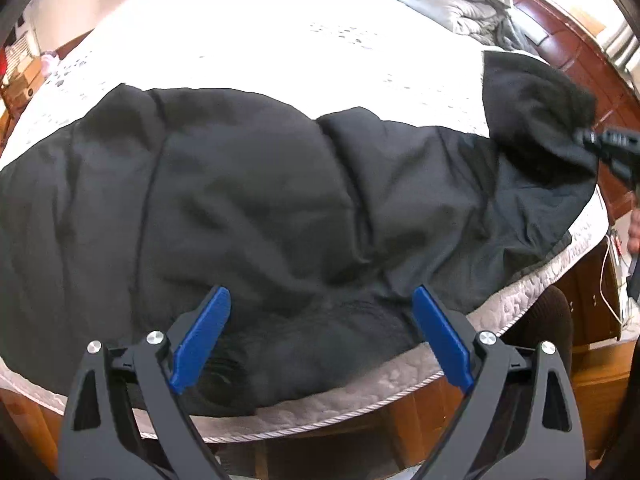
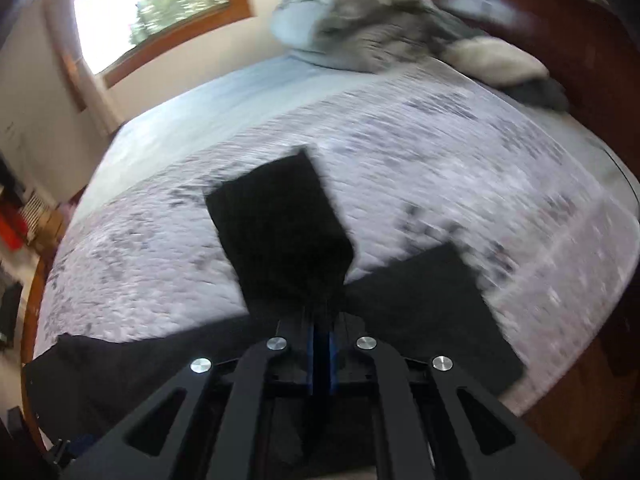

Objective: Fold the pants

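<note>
Black pants [image 1: 248,200] lie spread across the white patterned bed [image 1: 280,52], reaching its near edge. My left gripper [image 1: 320,308] is open, its blue fingers [image 1: 204,332] wide apart just above the pants' near edge, holding nothing. My right gripper [image 1: 592,142] is at the far right in the left wrist view, shut on a leg end of the pants [image 1: 532,100] and lifting it off the bed. In the right wrist view the right gripper [image 2: 320,320] is closed on the raised black leg end [image 2: 280,224], with another part of the pants [image 2: 432,312] flat below.
A pile of grey bedding [image 1: 468,4] lies at the bed's far right corner, by a dark wooden headboard [image 1: 580,56]; it also shows in the right wrist view [image 2: 380,20]. A wooden bed frame [image 1: 360,432] runs under the near edge. A window [image 2: 152,4] is at the back left.
</note>
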A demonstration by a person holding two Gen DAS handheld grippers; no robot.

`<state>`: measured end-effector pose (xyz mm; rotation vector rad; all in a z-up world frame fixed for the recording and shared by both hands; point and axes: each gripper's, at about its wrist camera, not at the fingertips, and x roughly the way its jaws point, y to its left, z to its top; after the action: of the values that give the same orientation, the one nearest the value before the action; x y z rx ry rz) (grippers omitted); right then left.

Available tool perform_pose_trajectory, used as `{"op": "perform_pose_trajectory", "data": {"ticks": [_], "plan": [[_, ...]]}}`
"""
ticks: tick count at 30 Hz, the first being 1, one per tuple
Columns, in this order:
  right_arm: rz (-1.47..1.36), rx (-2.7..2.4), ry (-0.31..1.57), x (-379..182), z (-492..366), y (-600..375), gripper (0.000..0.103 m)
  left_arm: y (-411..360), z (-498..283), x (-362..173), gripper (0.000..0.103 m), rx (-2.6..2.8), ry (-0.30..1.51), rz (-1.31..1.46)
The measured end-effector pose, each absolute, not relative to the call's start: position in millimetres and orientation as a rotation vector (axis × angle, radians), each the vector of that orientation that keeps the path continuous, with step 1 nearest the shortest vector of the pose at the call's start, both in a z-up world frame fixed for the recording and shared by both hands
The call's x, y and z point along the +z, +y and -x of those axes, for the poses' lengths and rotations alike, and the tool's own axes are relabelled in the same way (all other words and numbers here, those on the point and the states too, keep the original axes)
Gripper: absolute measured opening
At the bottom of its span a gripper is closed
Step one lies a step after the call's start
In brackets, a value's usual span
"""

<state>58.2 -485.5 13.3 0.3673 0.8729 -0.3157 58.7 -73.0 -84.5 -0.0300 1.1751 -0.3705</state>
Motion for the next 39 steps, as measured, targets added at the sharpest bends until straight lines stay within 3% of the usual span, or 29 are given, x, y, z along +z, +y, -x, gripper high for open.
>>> {"op": "perform_pose_trajectory", "data": {"ticks": [9, 11, 14, 17, 20, 23, 29, 34, 39], "plan": [[-0.626, -0.440, 1.049, -89.4, -7.8, -562.0, 0.010, -101.2, -45.5, -83.6, 0.092, -0.412, 1.185, -0.058], [-0.664, -0.420, 1.031, -97.6, -0.3, -565.7, 0.011, -100.7, -44.6, -83.9, 0.092, -0.404, 1.191, -0.061], [-0.723, -0.400, 1.010, -98.3, 4.1, -572.4, 0.023, -99.1, -46.4, -85.6, 0.092, -0.392, 1.204, -0.047], [-0.741, -0.403, 1.002, -98.1, 7.1, -579.8, 0.024, -97.4, -47.2, -85.0, 0.092, -0.380, 1.204, -0.044], [-0.685, -0.401, 1.019, -91.2, 5.4, -579.6, 0.024, -94.9, -50.0, -83.9, 0.092, -0.350, 1.178, -0.036], [-0.543, -0.486, 1.133, -93.6, -1.4, -575.4, 0.042, -97.1, -55.5, -86.5, 0.092, -0.301, 1.165, -0.020], [-0.119, -0.630, 1.127, -64.4, 0.4, -523.9, 0.050, -128.9, -59.7, -82.5, 0.092, -0.253, 1.141, -0.036], [-0.079, -0.461, 1.067, -39.5, -0.8, -470.8, 0.050, -149.3, -58.3, -78.9, 0.092, -0.264, 1.142, 0.013], [-0.105, -0.336, 1.100, -54.0, -10.1, -438.6, 0.050, -152.2, -54.8, -79.3, 0.092, -0.249, 1.133, 0.003]]}}
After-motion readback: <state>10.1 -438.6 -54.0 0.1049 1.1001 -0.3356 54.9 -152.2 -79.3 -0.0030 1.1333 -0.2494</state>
